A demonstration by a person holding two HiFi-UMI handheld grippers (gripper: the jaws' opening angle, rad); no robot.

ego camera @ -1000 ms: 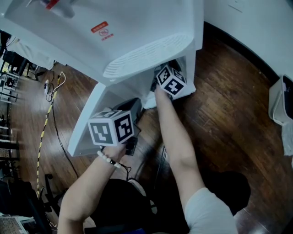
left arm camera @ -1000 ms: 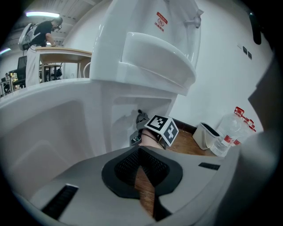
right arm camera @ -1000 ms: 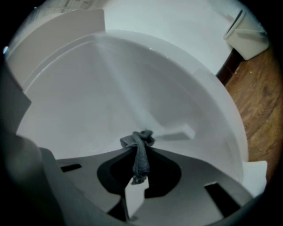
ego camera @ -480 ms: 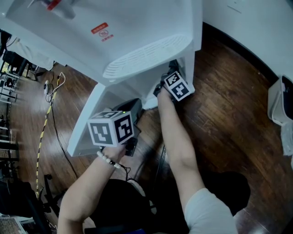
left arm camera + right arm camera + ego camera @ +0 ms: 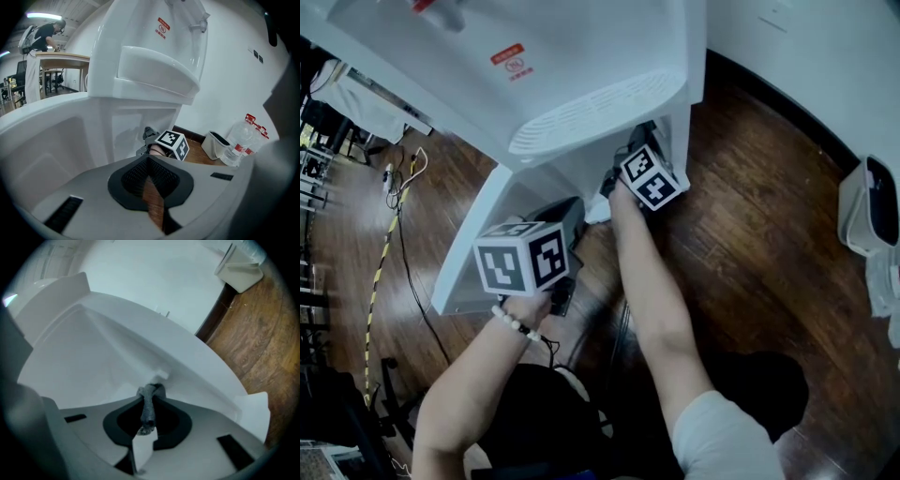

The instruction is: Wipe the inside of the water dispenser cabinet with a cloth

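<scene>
The white water dispenser stands over its open lower cabinet. My right gripper is shut on a bunched grey cloth and reaches into the cabinet, where the cloth's tip sits against the white inner wall. Its marker cube shows at the cabinet mouth, with the jaws hidden under the drip tray. The left gripper is shut on nothing and hangs beside the open cabinet door. From there I see the right cube and the cloth.
A white bin stands on the wood floor to the right, with water bottles near it by the wall. A yellow cable runs over the floor at the left. A person works at a desk far behind.
The right gripper has shifted a little sideways at the cabinet mouth, first right and then back left, with the cloth. The left gripper has barely moved.
</scene>
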